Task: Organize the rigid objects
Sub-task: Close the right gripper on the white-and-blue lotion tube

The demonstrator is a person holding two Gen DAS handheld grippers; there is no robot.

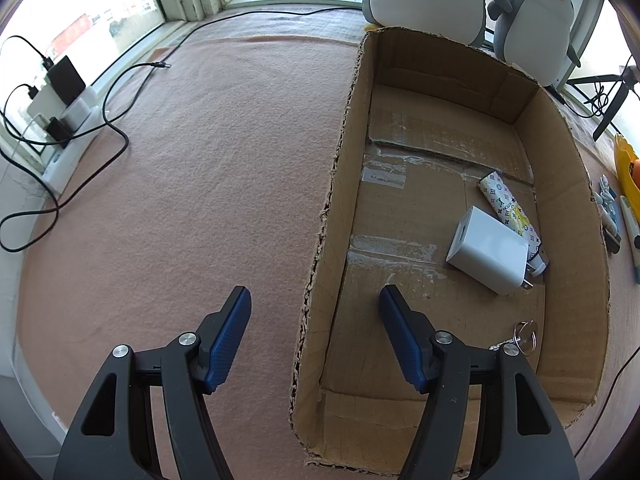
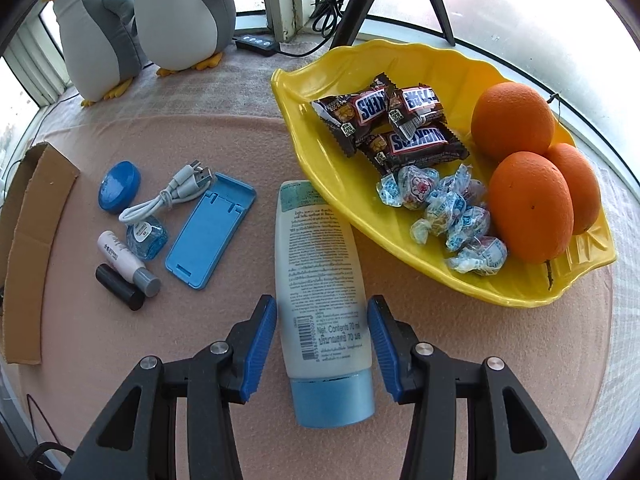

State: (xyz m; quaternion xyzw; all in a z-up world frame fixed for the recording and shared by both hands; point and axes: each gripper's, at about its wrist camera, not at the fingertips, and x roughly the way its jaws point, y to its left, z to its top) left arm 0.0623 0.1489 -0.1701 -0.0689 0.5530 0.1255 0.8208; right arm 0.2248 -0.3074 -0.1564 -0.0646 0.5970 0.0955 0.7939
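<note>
Left wrist view: a cardboard box (image 1: pixel 348 128) is seen on the pink cloth (image 1: pixel 180 200), and three things are already lying inside it: a white charger (image 1: pixel 486 250), a patterned lighter (image 1: pixel 506 204) just behind and touching it, and a key ring (image 1: pixel 526 338) near the box's near wall. The left gripper (image 1: pixel 316 300) is held wide with nothing between its fingers, straddling the box's left wall.

Right wrist view: most of the sorting is judged to remain. A white tube (image 2: pixel 322 284) with a blue cap is lying on the cloth, cap toward the camera, and is framed by the right gripper (image 2: pixel 322 320), whose fingers are spread to either side of it, close but not yet pressed on; whether the pads touch cannot be told. Left of it, a blue phone stand (image 2: pixel 210 232), a coiled white cable (image 2: pixel 168 196), a round blue tin (image 2: pixel 119 186), a small blue bottle (image 2: pixel 146 240), a small white tube (image 2: pixel 120 258) and a black cylinder (image 2: pixel 120 287) are still lying outside the box.

On the white tube, "Net. Contents 70 ml" and a barcode can be read, with small Thai print above. "SNICKERS" is read upside down on bars in the yellow dish (image 2: pixel 304 80), beside wrapped candies and oranges. An LV-style monogram is printed on the lighter.
</note>
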